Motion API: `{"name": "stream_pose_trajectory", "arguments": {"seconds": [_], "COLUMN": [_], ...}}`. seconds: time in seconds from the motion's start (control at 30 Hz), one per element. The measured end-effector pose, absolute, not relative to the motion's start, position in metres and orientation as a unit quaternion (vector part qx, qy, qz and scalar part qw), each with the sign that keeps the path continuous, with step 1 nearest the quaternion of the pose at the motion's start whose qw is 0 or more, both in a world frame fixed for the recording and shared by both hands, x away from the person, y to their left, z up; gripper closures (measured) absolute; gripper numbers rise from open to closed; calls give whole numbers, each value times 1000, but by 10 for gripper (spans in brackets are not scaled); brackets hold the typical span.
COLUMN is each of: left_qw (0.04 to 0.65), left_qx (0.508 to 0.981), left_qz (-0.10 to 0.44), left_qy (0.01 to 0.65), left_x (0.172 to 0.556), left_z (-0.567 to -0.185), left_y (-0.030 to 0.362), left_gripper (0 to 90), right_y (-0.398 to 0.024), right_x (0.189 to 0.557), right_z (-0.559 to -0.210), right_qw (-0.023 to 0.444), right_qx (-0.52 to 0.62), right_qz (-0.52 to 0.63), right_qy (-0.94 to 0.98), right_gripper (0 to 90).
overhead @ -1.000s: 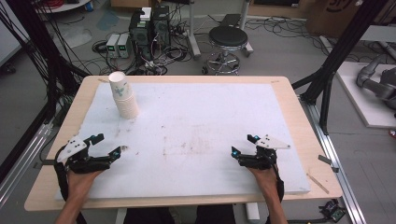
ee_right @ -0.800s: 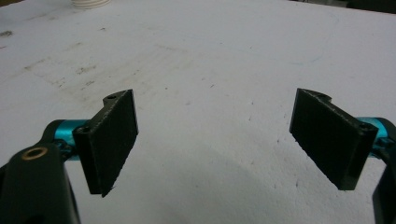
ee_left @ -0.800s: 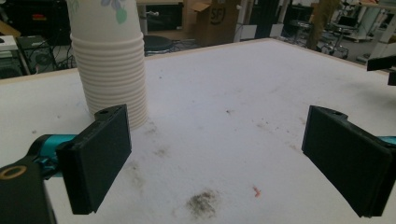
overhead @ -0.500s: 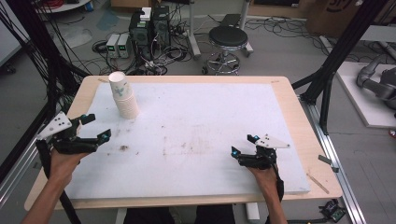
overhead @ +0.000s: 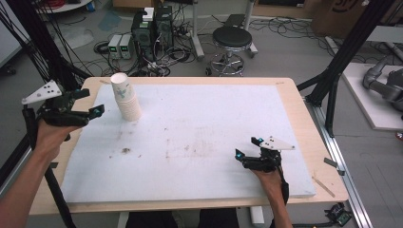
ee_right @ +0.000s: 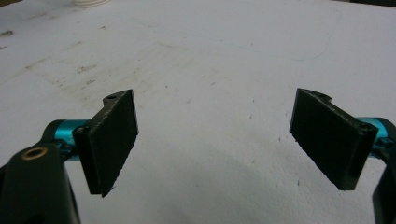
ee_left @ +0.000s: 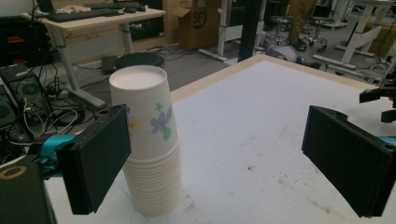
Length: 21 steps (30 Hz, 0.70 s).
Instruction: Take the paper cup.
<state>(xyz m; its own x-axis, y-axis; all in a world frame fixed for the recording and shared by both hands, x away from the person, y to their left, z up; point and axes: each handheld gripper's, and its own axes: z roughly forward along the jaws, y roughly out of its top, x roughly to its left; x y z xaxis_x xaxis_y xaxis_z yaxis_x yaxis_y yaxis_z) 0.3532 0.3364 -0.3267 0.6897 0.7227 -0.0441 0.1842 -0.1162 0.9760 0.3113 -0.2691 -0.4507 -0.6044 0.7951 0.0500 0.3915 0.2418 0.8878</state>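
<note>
A stack of upside-down white paper cups (overhead: 125,96) with a flower print stands at the far left of the white board (overhead: 204,123). My left gripper (overhead: 91,102) hovers open just left of the stack, lifted off the board. In the left gripper view the cup stack (ee_left: 148,149) stands close ahead, partly behind the left jaw, and the gripper (ee_left: 224,168) holds nothing. My right gripper (overhead: 248,148) rests low near the board's front right, open and empty. The right gripper view has its jaws wide apart over the bare stained board (ee_right: 215,74), gripper (ee_right: 229,144) empty.
The wooden table (overhead: 313,156) edges the white board on all sides. Behind the table are computer boxes with cables (overhead: 152,28) and a black stool (overhead: 231,40) on the floor. Black frame posts (overhead: 43,47) stand left and right. A grey robot arm (overhead: 380,85) lies at far right.
My left gripper has risen from the board's front left and moved away from me to sit beside the cup stack. The right gripper has stayed put.
</note>
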Motion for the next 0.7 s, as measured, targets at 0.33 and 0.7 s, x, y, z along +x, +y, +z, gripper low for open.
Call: {"name": "stream_pose_trajectory", "arguments": {"seconds": [0.33,0.7], "left_qw": [576,545], "left_qx": [734,768], "left_qz": [221,194], "left_qy": [283,275], "left_x": [396,430], "left_z": [-297,-287], "left_y": [336,328], "left_gripper": [82,82], "right_y": [-269,-269], "right_x": [311,312], "right_z": [-451,-451], "right_qw": [211,209], "right_qx": [393,394], "right_qz": [476,475], "right_qy": [758,759], "right_gripper": [154,155]}}
